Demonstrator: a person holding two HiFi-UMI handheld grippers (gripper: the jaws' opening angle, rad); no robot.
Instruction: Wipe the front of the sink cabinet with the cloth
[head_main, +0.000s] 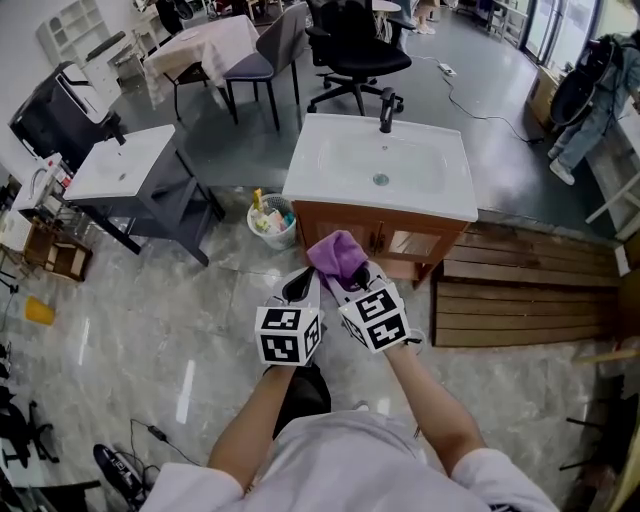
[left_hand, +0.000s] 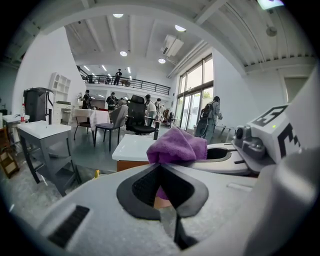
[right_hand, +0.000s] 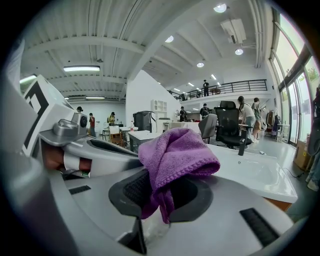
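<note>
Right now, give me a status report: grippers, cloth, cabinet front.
Both shut on the cloth: left gripper, right gripper. Cloth held in air, not yet on cabinet front. Beside cabinet, small bin.

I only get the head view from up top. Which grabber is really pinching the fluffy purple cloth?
Observer: The right gripper. Its own view shows the purple terry cloth clamped between its jaws, with a tail hanging below.
Operator: And the other grabber?
Observer: The left gripper has its jaws together. The cloth sits just beyond their tips.
Operator: Is the cloth touching the cabinet?
Observer: It seems not. In the left gripper view the white-topped wooden sink cabinet stands apart, behind the cloth.
</note>
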